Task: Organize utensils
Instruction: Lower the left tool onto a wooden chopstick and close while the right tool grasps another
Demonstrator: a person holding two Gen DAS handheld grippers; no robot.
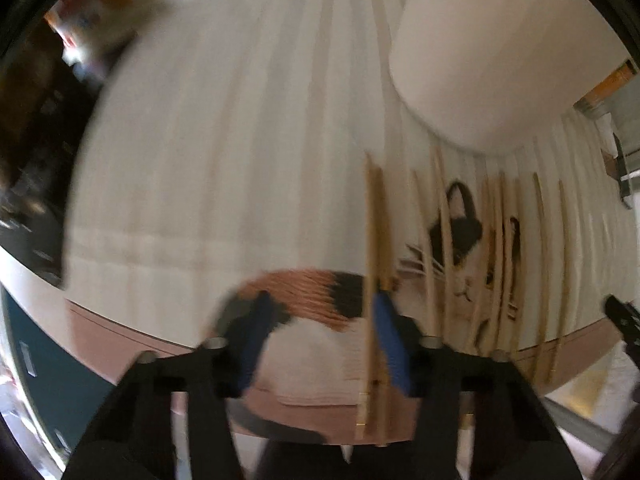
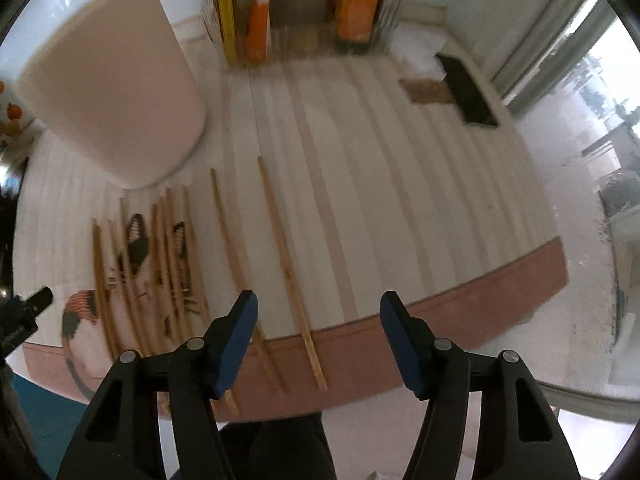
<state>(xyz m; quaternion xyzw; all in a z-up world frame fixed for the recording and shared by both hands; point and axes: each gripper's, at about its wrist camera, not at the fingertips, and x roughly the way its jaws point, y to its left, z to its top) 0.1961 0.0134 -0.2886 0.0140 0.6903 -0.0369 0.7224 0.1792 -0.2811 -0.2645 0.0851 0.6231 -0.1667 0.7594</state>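
Two grippers pointing down over cat-print placemat (image 2: 360, 184). Left gripper (image 1: 320, 320) standing partly apart, nothing between blue pads (image 1: 390, 344); chopstick pair (image 1: 374, 280) lying just past right pad, contact unclear in blur. Right gripper (image 2: 318, 320) gaping wide, gripping nothing, straddling single chopstick (image 2: 288, 276) lying near-to-far. More chopsticks (image 2: 160, 272) lying scattered left over cat face. Cream holder (image 2: 116, 92) standing far left. Wire rack (image 2: 296, 12) sitting at far edge.

Soft daylight, motion blur (fisheye-warped edges)
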